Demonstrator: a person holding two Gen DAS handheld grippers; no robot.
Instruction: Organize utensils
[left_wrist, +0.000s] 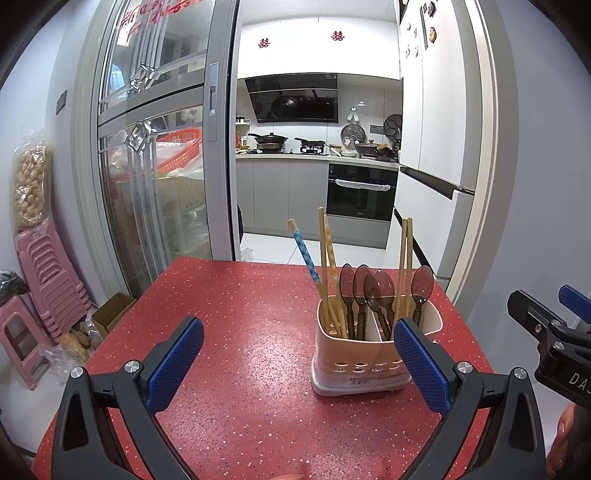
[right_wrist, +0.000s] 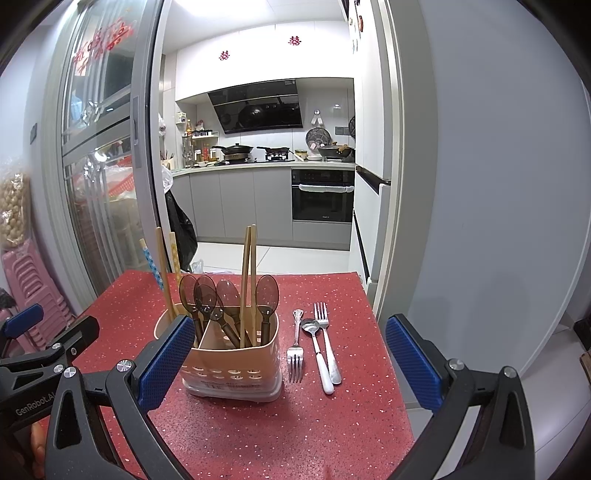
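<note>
Right wrist view: right gripper wide apart, empty, aimed at two forks, spoon lying loose beside holder on table. Left gripper spread too, empty, likely steadying role.

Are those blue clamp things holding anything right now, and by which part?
Nothing is held. The left gripper and right gripper are both open and empty; the forks and spoon lie untouched on the table.
</note>
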